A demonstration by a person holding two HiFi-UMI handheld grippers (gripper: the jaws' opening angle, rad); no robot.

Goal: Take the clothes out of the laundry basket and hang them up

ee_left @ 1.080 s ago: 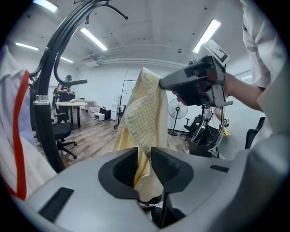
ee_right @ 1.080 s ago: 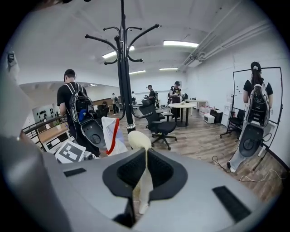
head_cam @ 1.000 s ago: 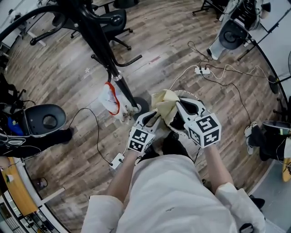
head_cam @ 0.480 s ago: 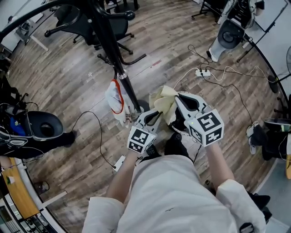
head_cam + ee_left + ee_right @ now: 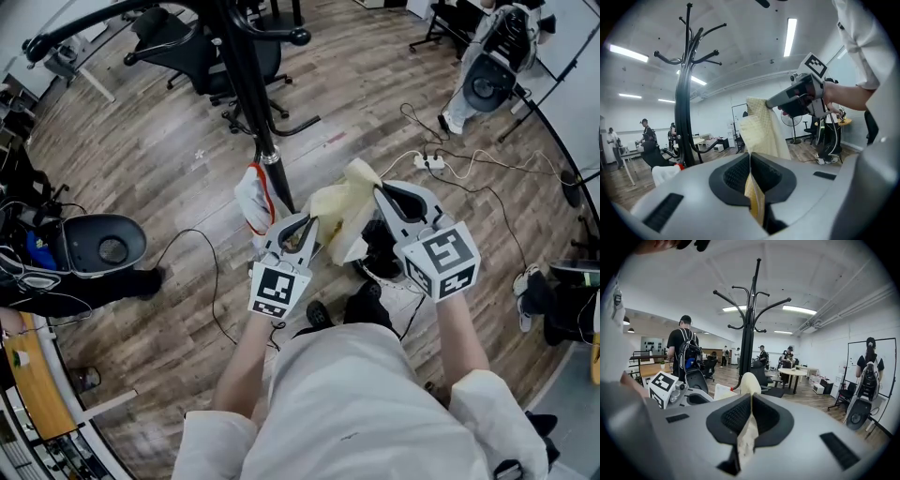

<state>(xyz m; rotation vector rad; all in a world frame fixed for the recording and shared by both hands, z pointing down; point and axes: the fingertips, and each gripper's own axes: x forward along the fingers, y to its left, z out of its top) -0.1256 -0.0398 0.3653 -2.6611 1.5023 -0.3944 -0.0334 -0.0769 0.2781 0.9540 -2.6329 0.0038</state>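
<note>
left tool (image 5: 301, 223): jaws have just been closing, now clamped on the near edge of the yellow cloth (image 5: 336, 208)
right tool (image 5: 384, 192): jaws together, pinching the same cloth's right corner
cloth: stretched between both tools, right of the coat rack (image 5: 246, 84)
laundry basket (image 5: 394, 284): under the right tool, mostly hidden, contents unclear
count: two tools, one yellow cloth, one rack
</note>
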